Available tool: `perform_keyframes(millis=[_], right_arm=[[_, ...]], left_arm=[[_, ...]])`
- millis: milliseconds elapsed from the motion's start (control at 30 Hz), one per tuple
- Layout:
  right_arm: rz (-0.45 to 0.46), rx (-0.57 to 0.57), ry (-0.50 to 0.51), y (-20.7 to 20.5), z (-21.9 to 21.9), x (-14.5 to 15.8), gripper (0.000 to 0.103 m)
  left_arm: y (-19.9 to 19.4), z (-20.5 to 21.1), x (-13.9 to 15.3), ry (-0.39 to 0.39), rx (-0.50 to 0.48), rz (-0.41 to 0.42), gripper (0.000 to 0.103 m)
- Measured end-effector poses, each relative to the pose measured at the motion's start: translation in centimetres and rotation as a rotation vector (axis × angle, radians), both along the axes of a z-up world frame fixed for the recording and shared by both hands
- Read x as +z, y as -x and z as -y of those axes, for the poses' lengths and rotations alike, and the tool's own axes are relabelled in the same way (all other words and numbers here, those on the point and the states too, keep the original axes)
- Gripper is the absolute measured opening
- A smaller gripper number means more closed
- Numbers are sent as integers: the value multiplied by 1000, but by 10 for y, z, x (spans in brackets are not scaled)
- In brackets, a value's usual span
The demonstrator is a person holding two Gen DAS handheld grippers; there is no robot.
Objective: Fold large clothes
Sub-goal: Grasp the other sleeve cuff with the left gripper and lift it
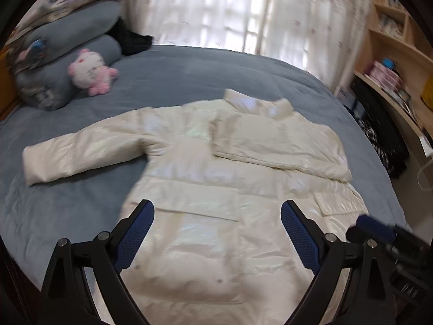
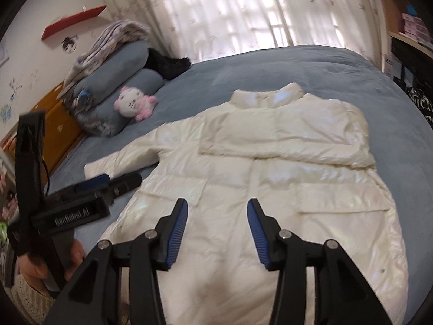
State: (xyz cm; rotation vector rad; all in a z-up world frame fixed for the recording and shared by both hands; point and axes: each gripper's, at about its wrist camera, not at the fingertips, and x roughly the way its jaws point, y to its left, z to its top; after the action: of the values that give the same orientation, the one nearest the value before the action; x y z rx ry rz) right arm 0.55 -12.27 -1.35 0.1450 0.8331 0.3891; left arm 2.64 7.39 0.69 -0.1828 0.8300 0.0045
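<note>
A white puffer jacket (image 1: 216, 189) lies front-up on the blue bed (image 1: 176, 73), filling the centre and lower half of both views, collar (image 1: 257, 103) toward the curtains (image 1: 216, 8) at the top. One sleeve (image 1: 276, 146) is already folded across the chest, lying as a band just below the collar at centre right. The other sleeve (image 1: 81, 154) is spread out flat toward the left of the frame. So the fold looks barely begun: one sleeve in, the second to bring over, and the long body below the pockets not yet doubled up.

The left gripper (image 1: 217, 230) hovers over the lower front of the jacket with its jaws spread wide and nothing between them. The right gripper (image 2: 217, 233) is also parted, less widely, and empty, above the hem area at bottom centre of its own view.

Both pictures are smeared by motion, so seams, snaps and pocket flaps are soft. The hem runs out of the bottom of both frames, and the gripper bodies cover part of it. In the right wrist view the left gripper blocks the cuff of the spread sleeve at centre left. A pink-and-white plush toy (image 1: 90, 71) rests against rolled grey bedding (image 1: 67, 54) at upper left, well apart from the jacket.
</note>
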Motion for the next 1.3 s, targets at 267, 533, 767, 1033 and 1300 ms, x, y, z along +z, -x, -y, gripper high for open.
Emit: perform_keyframes(millis=[267, 533, 767, 1033, 1300], right_arm=[[18, 61, 43, 9, -43, -2, 46], [14, 137, 112, -13, -96, -10, 46], [-14, 168, 134, -48, -148, -22, 46], [-84, 172, 168, -101, -214, -59, 46], [-84, 153, 177, -147, -256, -84, 46]], left_arm=[[15, -58, -3, 21, 128, -25, 96], [5, -121, -25, 36, 233, -72, 98], [-10, -182, -58, 100, 299, -115, 98], [-36, -263, -124, 243, 371, -201, 98], [-53, -333, -168, 500, 422, -127, 98]])
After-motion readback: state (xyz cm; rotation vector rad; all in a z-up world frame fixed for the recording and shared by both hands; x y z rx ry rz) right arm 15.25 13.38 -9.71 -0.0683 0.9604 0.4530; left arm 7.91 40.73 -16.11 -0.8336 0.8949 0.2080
